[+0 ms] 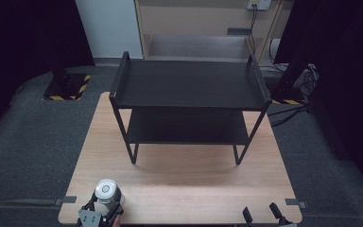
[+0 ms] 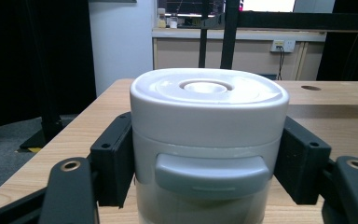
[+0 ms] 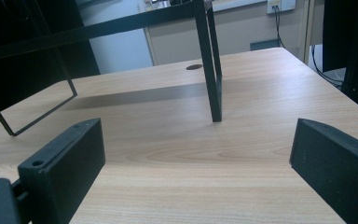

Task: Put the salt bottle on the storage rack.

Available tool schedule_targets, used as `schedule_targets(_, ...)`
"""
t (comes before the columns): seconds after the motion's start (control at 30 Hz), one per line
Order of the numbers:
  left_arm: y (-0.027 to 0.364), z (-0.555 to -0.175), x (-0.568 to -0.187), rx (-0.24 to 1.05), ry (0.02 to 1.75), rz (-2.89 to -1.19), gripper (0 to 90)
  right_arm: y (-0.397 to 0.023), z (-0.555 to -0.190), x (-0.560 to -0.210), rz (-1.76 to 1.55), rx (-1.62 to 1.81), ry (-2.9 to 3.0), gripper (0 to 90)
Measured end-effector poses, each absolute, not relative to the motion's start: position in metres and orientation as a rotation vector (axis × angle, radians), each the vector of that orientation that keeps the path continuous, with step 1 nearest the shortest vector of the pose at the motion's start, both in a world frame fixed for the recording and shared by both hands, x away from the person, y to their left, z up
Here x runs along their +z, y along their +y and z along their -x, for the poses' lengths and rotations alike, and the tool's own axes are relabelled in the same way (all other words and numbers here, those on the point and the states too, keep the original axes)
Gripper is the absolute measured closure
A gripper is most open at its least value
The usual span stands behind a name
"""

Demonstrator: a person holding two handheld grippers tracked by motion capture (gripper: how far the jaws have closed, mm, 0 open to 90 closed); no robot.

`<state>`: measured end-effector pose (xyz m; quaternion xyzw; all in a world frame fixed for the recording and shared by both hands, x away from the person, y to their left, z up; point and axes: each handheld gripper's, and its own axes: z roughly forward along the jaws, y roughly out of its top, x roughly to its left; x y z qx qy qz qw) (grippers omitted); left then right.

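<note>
Gripping from both sides, the left hand-held gripper (image 1: 105,208) is sitting at the near left corner of the light wooden counter (image 1: 179,184), its two black jaws clamped on a white, round-cornered plastic canister with a grey front latch (image 2: 208,144). In the left gripper view the jaw pads (image 2: 114,158) are pressing against the canister's flanks just below its lid, and the canister is standing upright on the counter. Farther back, in the middle of the counter, a black two-tier metal shelf rack (image 1: 189,87) is standing with both tiers bare. At the near right edge, the right hand-held gripper (image 1: 263,213) is hovering low over the wood with its jaws spread wide apart, nothing lying between them; one leg of the rack (image 3: 213,84) is rising beyond them.
</note>
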<state>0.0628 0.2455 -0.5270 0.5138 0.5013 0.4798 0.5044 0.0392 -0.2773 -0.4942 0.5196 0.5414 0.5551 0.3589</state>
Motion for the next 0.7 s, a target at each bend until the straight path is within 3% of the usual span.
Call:
schedule_targets(0.37, 0.248, -0.064, -0.525, 1.152, 1.202, -1.257, 30.6, -0.274, -0.042, -0.494, -1.335, 1.432, 1.413, 3.8)
schedule_targets(0.7, 0.25, -0.052, -0.501, 1.137, 1.181, -1.248, 30.6, -0.274, -0.041, -0.488, -1.321, 1.442, 1.392, 4.1)
